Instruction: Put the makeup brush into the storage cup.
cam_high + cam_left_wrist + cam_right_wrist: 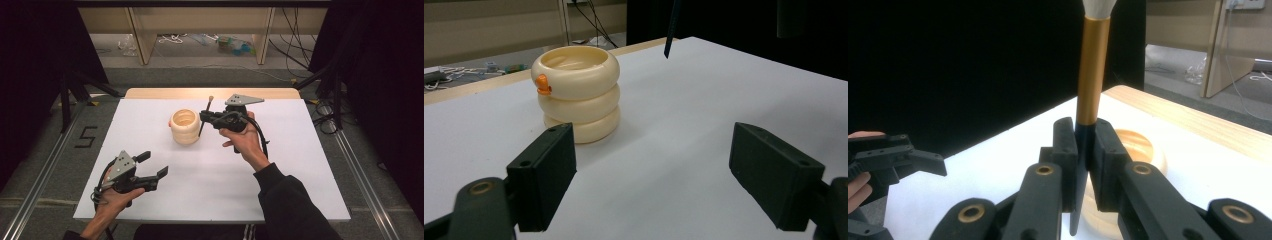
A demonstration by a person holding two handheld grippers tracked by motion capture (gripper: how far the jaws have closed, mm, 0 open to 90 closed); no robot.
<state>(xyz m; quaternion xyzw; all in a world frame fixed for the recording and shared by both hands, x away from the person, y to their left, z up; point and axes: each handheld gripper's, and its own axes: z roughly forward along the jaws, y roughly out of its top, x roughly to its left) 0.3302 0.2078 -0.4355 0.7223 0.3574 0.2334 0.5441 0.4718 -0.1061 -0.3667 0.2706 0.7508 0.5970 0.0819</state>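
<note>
A cream holder (pixel 184 126) made of three stacked rings stands upright on the white table (pixel 280 190), with a small orange knob (pixel 543 84) at its rim. My right gripper (pixel 205 117) is shut on a brush (pixel 202 125) just right of the holder and above the table. The brush (pixel 1093 70) has a dark handle, a gold ferrule and pale bristles pointing up, and its lower tip (pixel 670 30) hangs in the air beyond the holder (pixel 576 92). My left gripper (pixel 155 164) stands open near the front left with nothing between its fingers (pixel 544 175).
A wooden strip (pixel 210 93) runs along the table's far edge. Beyond it are wooden legs, cables and clutter on the floor (pixel 235 45). Black curtains and stands flank both sides. The other hand's gripper (pixel 913 160) shows at the left of the right gripper view.
</note>
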